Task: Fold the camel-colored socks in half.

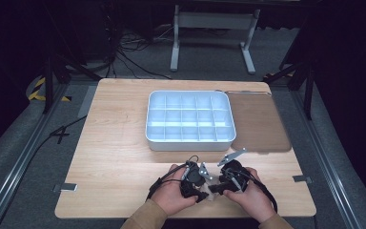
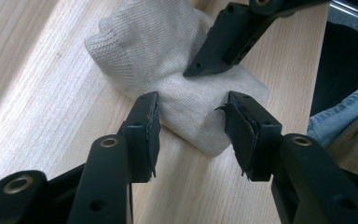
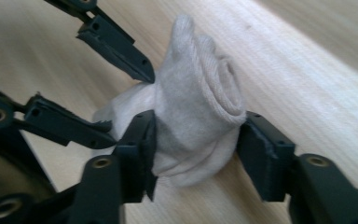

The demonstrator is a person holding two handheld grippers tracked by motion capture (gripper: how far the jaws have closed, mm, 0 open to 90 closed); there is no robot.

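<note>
Right gripper (image 3: 193, 140) clenching sock (image 3: 200, 107) | left gripper (image 2: 191, 126) released, astride sock's edge

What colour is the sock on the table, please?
The sock is pale beige-grey, clearest in the right gripper view.

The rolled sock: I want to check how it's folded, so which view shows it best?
The right gripper view: the sock stands close between that gripper's jaws, its rolled end visible. The left gripper view shows its flat knit side; the high view shows just a pale scrap between the hands.
</note>
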